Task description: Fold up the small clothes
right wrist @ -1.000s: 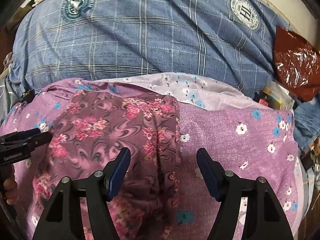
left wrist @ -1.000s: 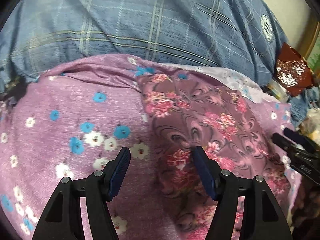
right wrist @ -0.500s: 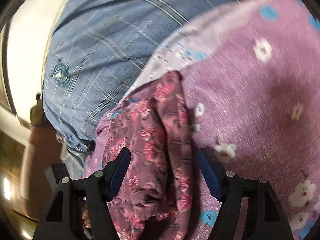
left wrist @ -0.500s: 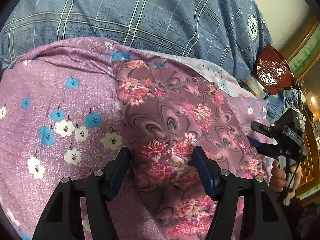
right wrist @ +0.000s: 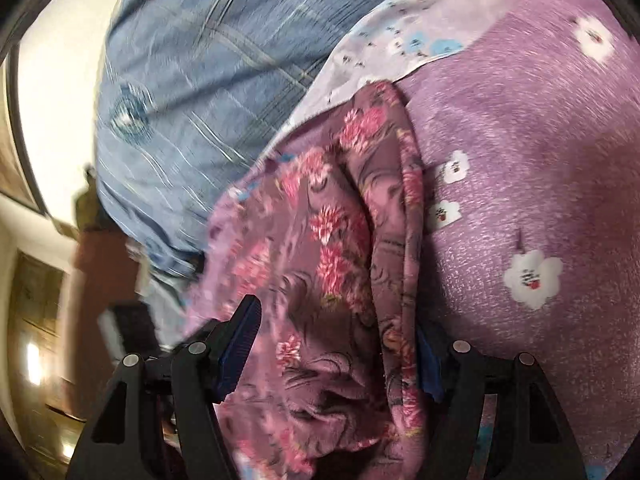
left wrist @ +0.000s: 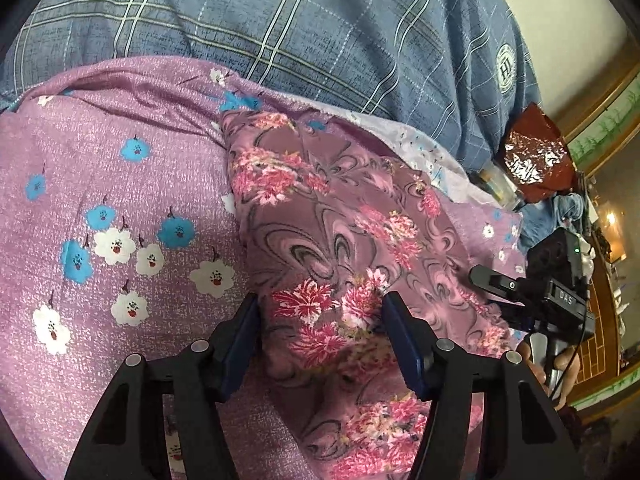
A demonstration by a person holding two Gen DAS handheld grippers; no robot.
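Observation:
A mauve garment with pink flowers [left wrist: 352, 240] lies folded lengthwise on a purple flowered sheet [left wrist: 100, 200]. My left gripper [left wrist: 320, 316] is open and straddles the garment's near part, with its left pad at the cloth's left edge. In the left wrist view my right gripper [left wrist: 486, 292] reaches in at the garment's right side. From the right wrist, the garment [right wrist: 320, 240] fills the gap of the open right gripper [right wrist: 336, 332]. The garment's doubled edge drapes over the right pad [right wrist: 426, 364], and the left pad stands beside the cloth. That view is blurred.
A blue plaid cover [left wrist: 320, 20] bulges along the far side of the sheet. A red-brown foil bag [left wrist: 532, 160] and small clutter sit at the far right. A person's hand [left wrist: 560, 364] holds the right gripper near wooden furniture. The sheet [right wrist: 520, 160] spreads out to the right.
The right gripper rolled and dropped to the garment's right edge, which now lies between its jaws. The left gripper turned right, bringing the garment's near part between its jaws.

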